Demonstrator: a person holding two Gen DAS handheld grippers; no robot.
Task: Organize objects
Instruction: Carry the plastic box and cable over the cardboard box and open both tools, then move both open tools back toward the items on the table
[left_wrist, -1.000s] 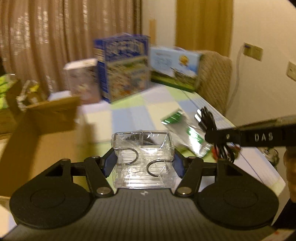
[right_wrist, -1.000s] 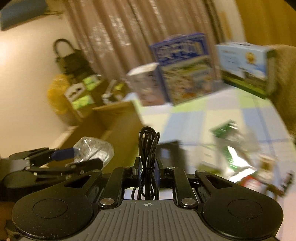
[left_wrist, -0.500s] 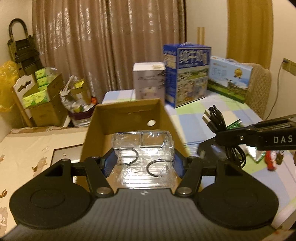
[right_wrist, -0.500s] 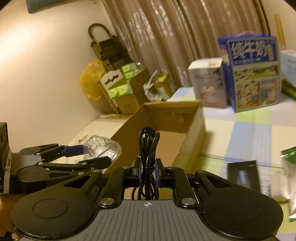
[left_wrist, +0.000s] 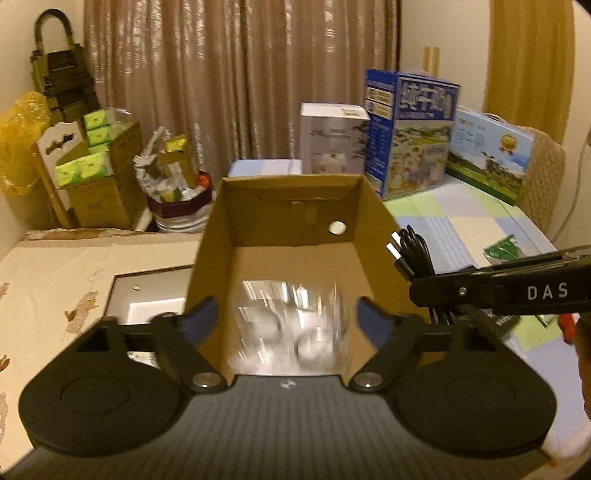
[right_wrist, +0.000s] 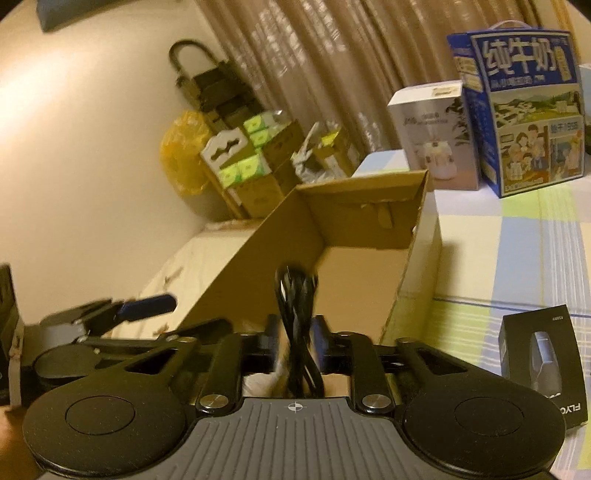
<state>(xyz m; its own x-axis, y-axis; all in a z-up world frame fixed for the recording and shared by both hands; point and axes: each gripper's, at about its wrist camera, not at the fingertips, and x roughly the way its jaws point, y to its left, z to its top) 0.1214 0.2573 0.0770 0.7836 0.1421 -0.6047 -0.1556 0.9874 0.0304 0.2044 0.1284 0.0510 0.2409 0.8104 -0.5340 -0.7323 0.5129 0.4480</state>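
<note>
Now my left tool (left_wrist: 286, 319) stands wide over the open cardboard box (left_wrist: 291, 221), and the clear plastic packet (left_wrist: 291, 325) sits blurred between the spread fingers, touching neither as far as I can tell; I judge it is dropping into the box. My right tool (right_wrist: 295, 338) is narrow, clamped on the coiled black USB cable (right_wrist: 297, 314), poised at the box's near right wall. The risk I see is the cable: its loose loops hang below the grip, and if I let go too close to the wall they could catch the cardboard edge and spill onto the tabletop (right_wrist: 517, 240) instead of inside. The two tools are also near each other, so swinging the right one inward could knock the left. The light packet might land tilted against a wall. Around me, a black mouse box (right_wrist: 539, 354) lies just beside the right tool, with a blue milk carton (right_wrist: 524, 110) and a white box (right_wrist: 436, 136) beyond the cardboard box, well clear.
</note>
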